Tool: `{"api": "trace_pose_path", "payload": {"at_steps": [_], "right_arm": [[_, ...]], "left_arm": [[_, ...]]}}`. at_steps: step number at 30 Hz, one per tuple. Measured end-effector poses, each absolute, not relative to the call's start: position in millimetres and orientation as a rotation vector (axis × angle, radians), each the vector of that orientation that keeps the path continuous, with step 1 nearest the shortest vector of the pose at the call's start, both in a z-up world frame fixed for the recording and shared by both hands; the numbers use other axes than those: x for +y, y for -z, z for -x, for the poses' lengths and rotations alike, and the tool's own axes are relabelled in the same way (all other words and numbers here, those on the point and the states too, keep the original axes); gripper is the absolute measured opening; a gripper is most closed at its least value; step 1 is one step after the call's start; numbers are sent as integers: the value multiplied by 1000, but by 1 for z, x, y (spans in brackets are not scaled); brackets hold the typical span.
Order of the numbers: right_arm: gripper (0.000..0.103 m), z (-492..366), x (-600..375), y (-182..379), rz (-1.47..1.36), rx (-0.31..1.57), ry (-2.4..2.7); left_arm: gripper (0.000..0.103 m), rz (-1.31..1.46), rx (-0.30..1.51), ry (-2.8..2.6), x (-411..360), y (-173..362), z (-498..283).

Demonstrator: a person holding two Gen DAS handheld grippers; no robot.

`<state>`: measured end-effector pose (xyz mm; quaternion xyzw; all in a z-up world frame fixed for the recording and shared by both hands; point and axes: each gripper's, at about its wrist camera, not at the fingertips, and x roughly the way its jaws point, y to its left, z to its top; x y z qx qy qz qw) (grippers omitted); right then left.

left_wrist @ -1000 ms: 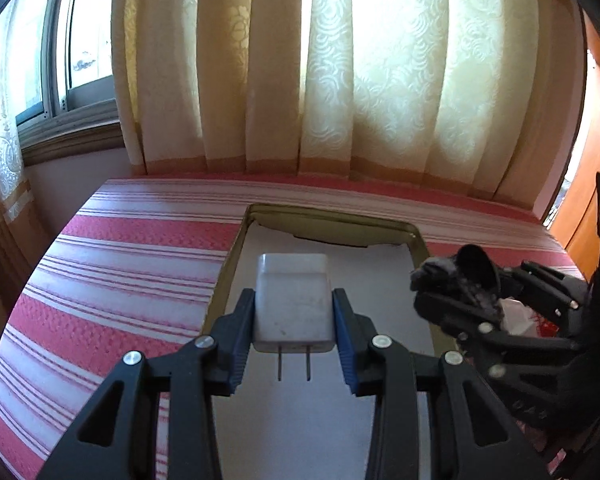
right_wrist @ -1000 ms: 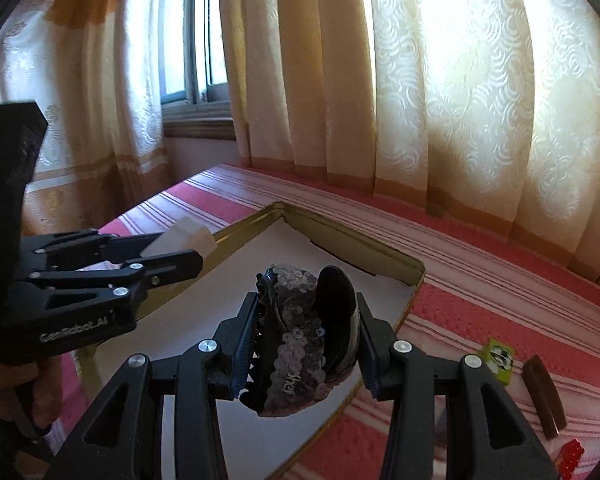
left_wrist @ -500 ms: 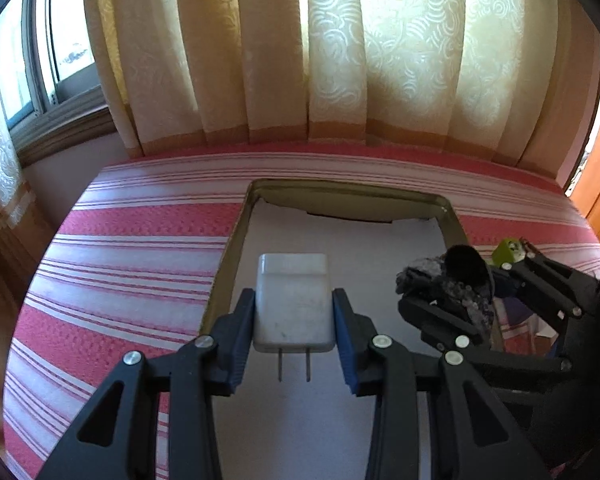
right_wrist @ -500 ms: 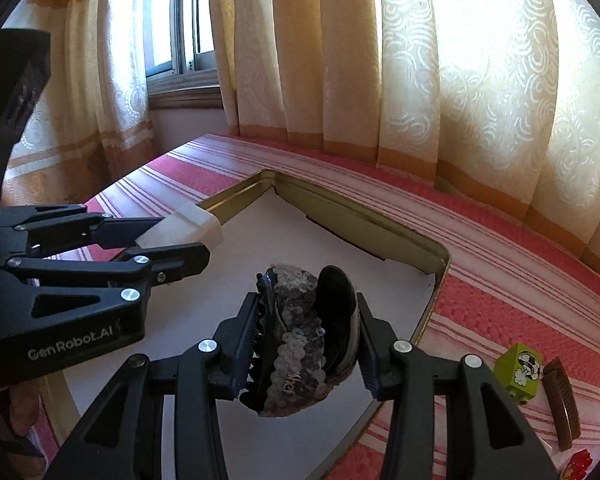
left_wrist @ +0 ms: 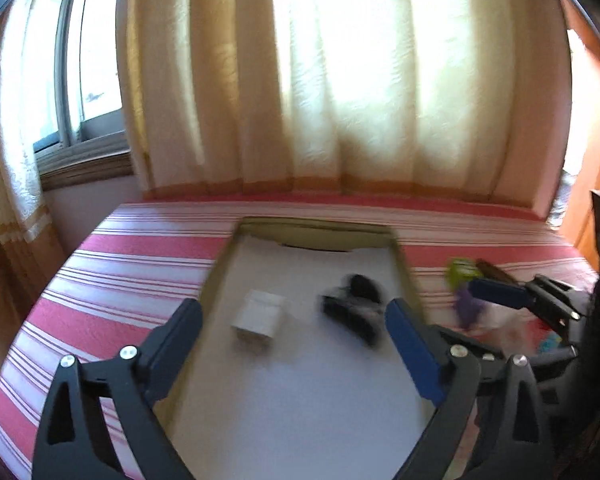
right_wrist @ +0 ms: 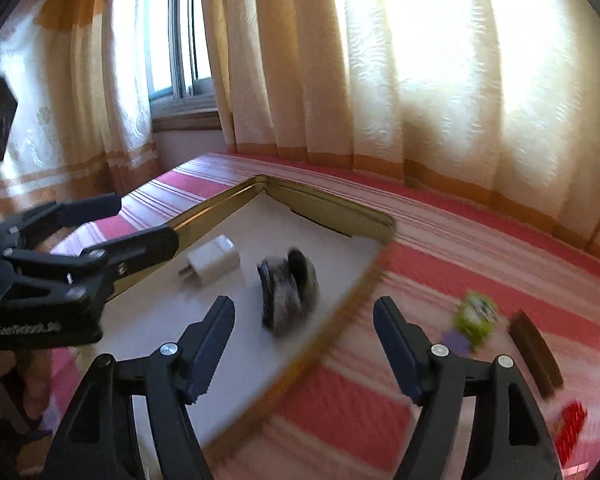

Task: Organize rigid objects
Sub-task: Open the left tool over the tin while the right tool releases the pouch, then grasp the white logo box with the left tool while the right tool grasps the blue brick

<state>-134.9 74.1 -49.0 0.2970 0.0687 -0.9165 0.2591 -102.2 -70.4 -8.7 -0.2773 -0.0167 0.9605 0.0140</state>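
Note:
A white plug charger (left_wrist: pixel 260 316) (right_wrist: pixel 213 261) lies on the white floor of a gold-rimmed tray (left_wrist: pixel 316 227) (right_wrist: pixel 328 207). A dark sequined hair clip (left_wrist: pixel 356 307) (right_wrist: pixel 286 286) lies beside it, to its right. My left gripper (left_wrist: pixel 294 340) is open and empty, raised above the tray behind the charger; it also shows in the right wrist view (right_wrist: pixel 140 222). My right gripper (right_wrist: pixel 304 344) is open and empty over the tray's right rim; it also shows in the left wrist view (left_wrist: pixel 500 304).
The tray rests on a red and white striped cloth (left_wrist: pixel 140 260). To its right lie a green toy block (right_wrist: pixel 476 314), a purple piece (right_wrist: pixel 456 342), a brown comb (right_wrist: pixel 534 352) and a red item (right_wrist: pixel 570 428). Curtains (left_wrist: pixel 340 80) hang behind.
Both grippers have opened and pulled up and back. The charger and the hair clip left the jaws and now lie in the tray.

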Motion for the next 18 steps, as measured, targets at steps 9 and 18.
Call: {"api": "trace_pose_path", "payload": {"at_steps": [9, 18], "right_arm": [[78, 66, 175, 50, -716, 137, 2648], [79, 61, 245, 70, -812, 122, 2773]], "left_arm": [[94, 771, 1, -2858, 8, 23, 58], [94, 835, 93, -2752, 73, 41, 58]]}}
